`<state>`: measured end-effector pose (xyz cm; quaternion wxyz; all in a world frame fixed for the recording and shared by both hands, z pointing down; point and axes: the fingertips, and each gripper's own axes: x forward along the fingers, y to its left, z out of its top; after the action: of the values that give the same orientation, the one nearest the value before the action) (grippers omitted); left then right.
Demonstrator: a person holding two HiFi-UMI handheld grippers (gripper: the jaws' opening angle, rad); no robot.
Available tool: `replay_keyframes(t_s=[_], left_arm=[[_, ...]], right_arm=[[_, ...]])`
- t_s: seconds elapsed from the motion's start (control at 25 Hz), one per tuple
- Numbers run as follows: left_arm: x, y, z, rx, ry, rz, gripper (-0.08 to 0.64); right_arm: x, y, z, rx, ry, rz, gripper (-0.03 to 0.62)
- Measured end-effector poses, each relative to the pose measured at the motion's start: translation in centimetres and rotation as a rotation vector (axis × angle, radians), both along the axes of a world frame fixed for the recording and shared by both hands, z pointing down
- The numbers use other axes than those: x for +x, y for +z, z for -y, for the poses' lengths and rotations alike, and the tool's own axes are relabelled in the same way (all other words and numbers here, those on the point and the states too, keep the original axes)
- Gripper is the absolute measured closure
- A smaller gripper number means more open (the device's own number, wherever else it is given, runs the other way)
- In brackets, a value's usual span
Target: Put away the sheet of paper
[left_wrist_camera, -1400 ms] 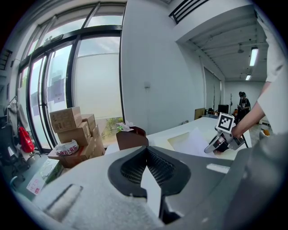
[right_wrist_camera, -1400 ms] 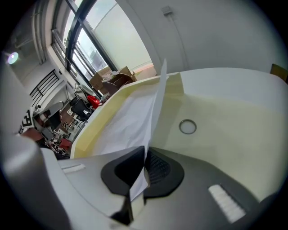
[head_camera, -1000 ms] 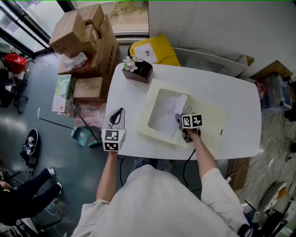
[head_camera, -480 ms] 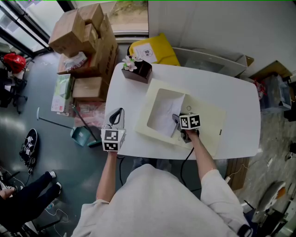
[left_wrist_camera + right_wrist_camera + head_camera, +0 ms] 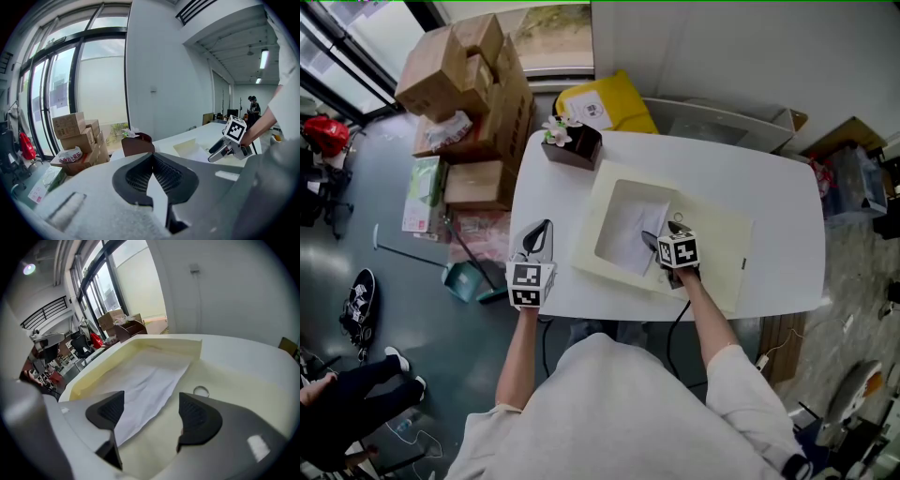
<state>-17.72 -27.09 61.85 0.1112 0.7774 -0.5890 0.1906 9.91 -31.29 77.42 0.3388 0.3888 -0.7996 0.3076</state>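
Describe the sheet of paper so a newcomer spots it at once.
On the white table sits a wide cream box. The sheet of paper lies in the box's sunken well. It alone is white and creased against the cream.

A matt, creased white sheet of paper is seen in a smooth cream box on a smooth white surface, with brown cardboard cartons at ten o'clock.

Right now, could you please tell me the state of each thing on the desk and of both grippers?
sheet of paper: lying loose inside the box.
cream box: open, resting on the white table.
right gripper: open, jaws have just been opening; pads off the sheet beneath.
left gripper: shut, empty, apart from the box.
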Motion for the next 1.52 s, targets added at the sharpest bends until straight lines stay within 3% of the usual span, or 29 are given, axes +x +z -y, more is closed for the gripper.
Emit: replay_keyframes(t_s=[0.2,0.64,0.92,1.52], left_arm=[[0.6,-0.5,0.1,0.013,0.019,-0.003,0.555],[3.3,-1.5,0.4,0.038,0.084,-0.015,0.555],[5.0,-2.3,0.4,0.054,0.113,-0.028,0.555],[6.5,-5.5,0.0,0.125,0.135,-0.038,0.555]], right_arm=[[1.1,-1.4,0.1,0.052,0.036,-0.012,0.272],[3.8,-4.5,-0.7,0.148,0.133,-0.017,0.576],[4.8,-7.1,-1.4,0.210,0.180,0.017,0.591],[5.6,-19.0,-2.7,0.572,0.222,0.038,0.591]])
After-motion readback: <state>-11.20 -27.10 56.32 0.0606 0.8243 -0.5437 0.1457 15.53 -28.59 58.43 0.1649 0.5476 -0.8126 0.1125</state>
